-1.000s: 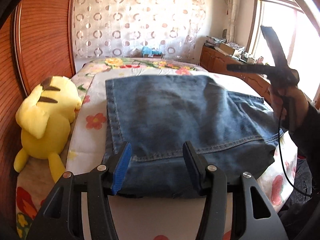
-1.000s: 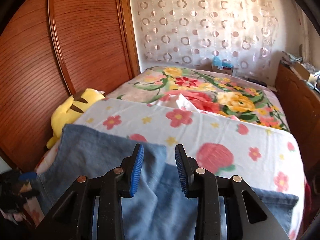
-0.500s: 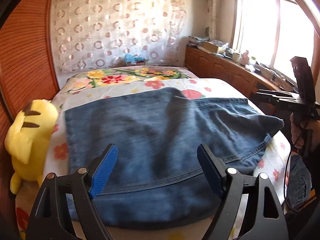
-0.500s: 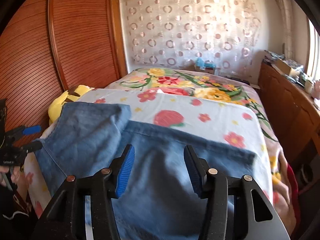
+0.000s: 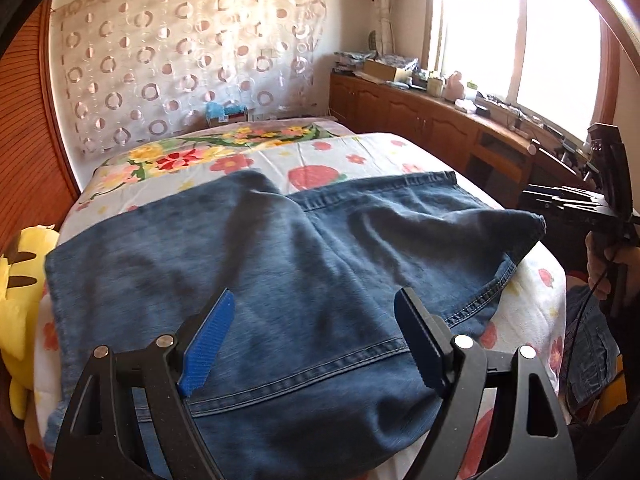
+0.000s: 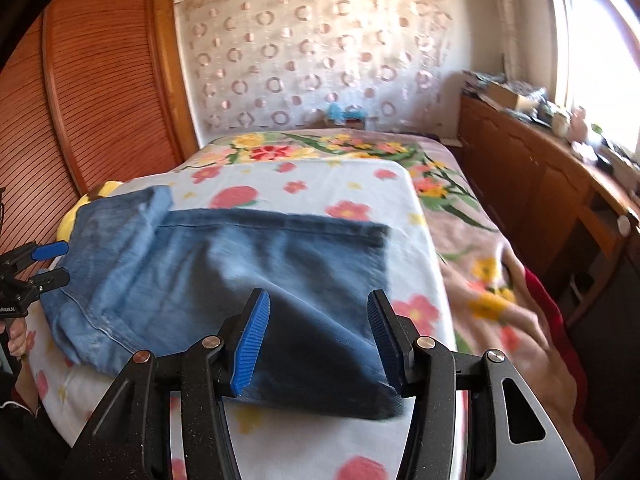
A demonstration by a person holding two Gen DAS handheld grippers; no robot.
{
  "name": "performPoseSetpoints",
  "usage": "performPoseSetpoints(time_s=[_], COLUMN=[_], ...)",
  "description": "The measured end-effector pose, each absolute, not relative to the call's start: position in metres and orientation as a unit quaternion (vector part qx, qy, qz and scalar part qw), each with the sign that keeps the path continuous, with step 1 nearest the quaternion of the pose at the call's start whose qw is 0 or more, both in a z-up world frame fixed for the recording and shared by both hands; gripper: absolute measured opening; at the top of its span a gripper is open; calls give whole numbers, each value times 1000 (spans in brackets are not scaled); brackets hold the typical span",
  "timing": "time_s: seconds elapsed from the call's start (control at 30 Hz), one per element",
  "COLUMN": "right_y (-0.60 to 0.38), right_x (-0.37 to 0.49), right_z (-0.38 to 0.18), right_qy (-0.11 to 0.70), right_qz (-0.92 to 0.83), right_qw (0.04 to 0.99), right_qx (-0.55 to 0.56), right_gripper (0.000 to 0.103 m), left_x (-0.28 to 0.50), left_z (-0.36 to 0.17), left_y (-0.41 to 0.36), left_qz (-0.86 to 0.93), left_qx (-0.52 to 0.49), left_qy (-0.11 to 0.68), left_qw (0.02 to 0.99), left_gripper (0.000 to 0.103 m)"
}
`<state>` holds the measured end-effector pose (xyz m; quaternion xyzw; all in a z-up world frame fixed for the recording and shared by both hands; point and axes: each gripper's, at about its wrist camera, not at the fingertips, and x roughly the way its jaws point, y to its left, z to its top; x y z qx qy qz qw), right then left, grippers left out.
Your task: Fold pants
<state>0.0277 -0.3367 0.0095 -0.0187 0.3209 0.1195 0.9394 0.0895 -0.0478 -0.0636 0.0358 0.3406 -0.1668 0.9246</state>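
Note:
Blue jeans (image 5: 304, 264) lie folded across the near end of the bed, with a doubled-over leg end raised at the back left (image 6: 132, 216). My left gripper (image 5: 316, 340) hovers open above the near hem, nothing between its blue pads (image 5: 208, 340). My right gripper (image 6: 318, 340) is also open, over the jeans' (image 6: 260, 264) near right corner, and its pads (image 6: 252, 344) hold nothing. Each gripper shows in the other's view: the right one (image 5: 528, 196) at the far right, held by a hand, and the left one (image 6: 60, 262) at the far left edge.
The jeans rest on a white flowered blanket (image 5: 360, 152) over a floral bedspread (image 6: 460, 200). A yellow plush toy (image 5: 16, 292) sits at the bed's left edge beside a louvred wooden wardrobe (image 6: 100, 100). A cluttered wooden cabinet (image 5: 420, 108) runs under the window on the right.
Both grippers opened wider and drew back from the jeans toward the near edge of the bed. The jeans now lie released and flatter on the blanket.

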Motion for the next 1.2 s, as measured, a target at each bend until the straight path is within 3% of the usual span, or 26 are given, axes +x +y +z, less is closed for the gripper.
performPoseSetpoints(time_s=[0.53,1.1,1.13,1.17,1.2], right_y=[-347,-353,-353,-353,-354], right_x=[12,24,24,24,24], right_z=[-8,-16,-16,-19,-18], right_qy=[353,370,369,368,368], right_qz=[108,104,105,107,112], right_qw=[929,923,923,924,923], right_qx=[22,20,20,20,24], right_gripper=[53,53,50,38,35], left_x=[95,92,93,93,93], left_z=[-105,-113,-113,-113,-113], left_y=[-75,-78,-79,-79,-79], left_qz=[-170,-164,-164,-164,-164], left_qx=[46,57,56,56,57], left_qy=[402,399,399,399,399], left_qw=[898,900,900,900,900], left_gripper=[82,86,86,86,86])
